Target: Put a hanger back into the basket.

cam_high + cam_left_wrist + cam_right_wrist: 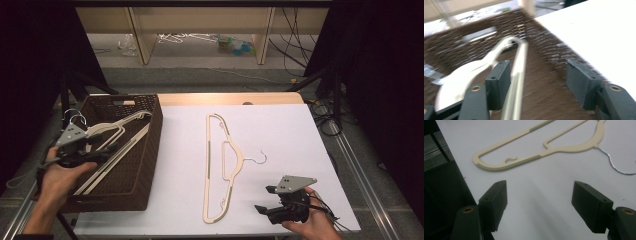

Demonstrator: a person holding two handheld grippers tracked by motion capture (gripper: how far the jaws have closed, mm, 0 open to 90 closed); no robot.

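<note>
A cream plastic hanger (222,165) with a metal hook lies flat on the white table top (280,130); the right gripper view shows its end and hook (536,157). My right gripper (265,199) hovers open near the table's front edge, to the right of that hanger, jaws empty (539,202). A dark wicker basket (145,165) at the left holds more cream hangers (107,145). My left gripper (102,152) is over the basket, open, with a hanger bar (517,75) running up between its jaws, beside the left one (537,82).
Metal hooks (75,117) stick out over the basket's left rim. The table's wooden far edge (230,98) meets a floor with cables and shelving legs behind. Dark curtains flank both sides.
</note>
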